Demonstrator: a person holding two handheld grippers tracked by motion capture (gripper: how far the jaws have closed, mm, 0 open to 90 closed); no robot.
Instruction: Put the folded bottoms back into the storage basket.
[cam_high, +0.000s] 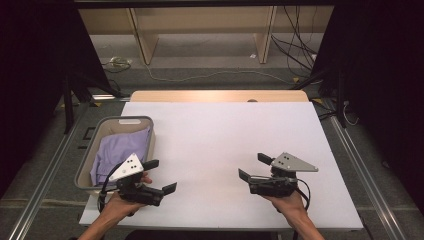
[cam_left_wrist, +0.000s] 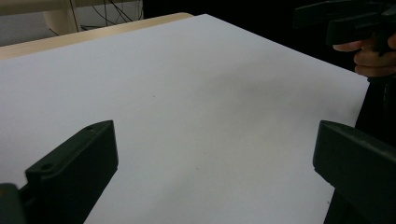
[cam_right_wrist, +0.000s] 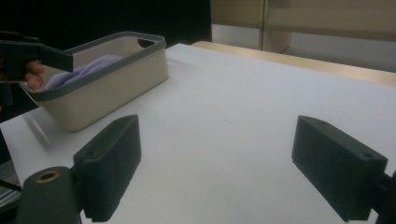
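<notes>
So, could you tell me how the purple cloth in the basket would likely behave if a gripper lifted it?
The purple cloth lies rumpled in the basket, so it is probably floppy and would drape. It looks thin, so likely light. One pinch may lift only a fold.

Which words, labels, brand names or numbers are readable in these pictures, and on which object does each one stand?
There are none to read.
The basket, the purple cloth in it and the white table cover show no print.
The grey plates on the left gripper and right gripper carry only small dark dots, no letters.
</notes>
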